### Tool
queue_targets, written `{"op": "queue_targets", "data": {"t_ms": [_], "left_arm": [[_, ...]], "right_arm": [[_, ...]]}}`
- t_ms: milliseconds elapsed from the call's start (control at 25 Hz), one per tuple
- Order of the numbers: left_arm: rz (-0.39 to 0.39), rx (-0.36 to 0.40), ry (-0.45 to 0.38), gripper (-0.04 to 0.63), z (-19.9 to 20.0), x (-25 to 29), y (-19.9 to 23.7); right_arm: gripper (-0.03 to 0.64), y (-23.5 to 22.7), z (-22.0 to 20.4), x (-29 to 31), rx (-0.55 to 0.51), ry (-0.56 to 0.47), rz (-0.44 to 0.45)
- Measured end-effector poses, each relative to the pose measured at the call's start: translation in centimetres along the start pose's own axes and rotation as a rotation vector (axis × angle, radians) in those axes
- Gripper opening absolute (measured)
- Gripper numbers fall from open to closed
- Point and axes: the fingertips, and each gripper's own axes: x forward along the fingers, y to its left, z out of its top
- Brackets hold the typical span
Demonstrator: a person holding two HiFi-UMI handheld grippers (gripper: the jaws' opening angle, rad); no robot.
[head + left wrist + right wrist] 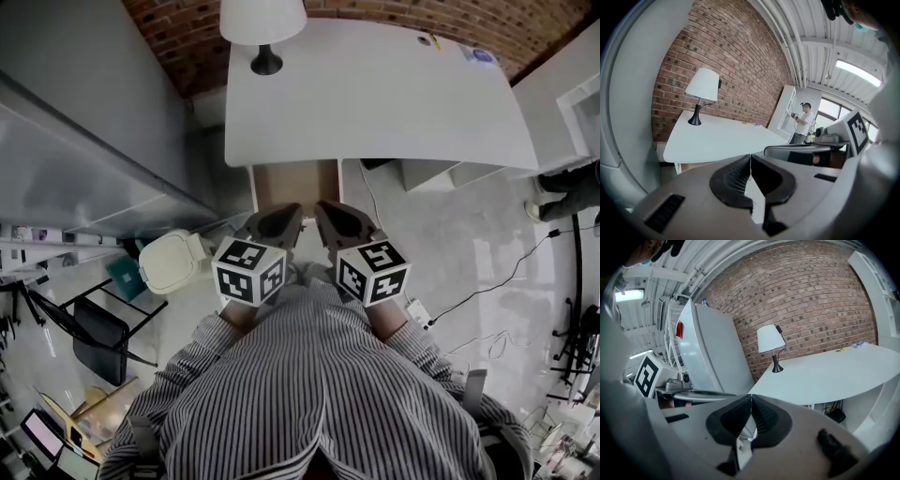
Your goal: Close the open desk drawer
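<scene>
Two grippers, the left gripper (278,223) and the right gripper (343,221), hang side by side, each with jaws pressed together on nothing. Just ahead of my tips, the open drawer (295,183) juts from the front edge of the white desk (375,103), its long axis running straight away from me. My left looks marginally better centred on it. The lamp (264,28) stands far beyond.

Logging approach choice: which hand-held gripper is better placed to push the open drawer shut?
Left, likely. Both are shut, empty, short of the drawer; the left hand-held gripper faces its middle, the right hand-held gripper its right edge.
</scene>
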Motion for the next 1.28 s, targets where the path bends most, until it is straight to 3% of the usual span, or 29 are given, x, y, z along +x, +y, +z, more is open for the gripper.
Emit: {"op": "queue_targets", "data": {"t_ms": [760,1280], "left_arm": [[0.079,-0.065,-0.007,0.015,0.2,1.9,0.8],[0.078,-0.115,0.065,0.015,-3.4,3.0,2.8]], "right_arm": [[0.017,-2.6,0.3,0.0,-0.004,0.075,0.070],[0.017,-3.3,-4.9,1.3,0.057,0.170,0.066]]}}
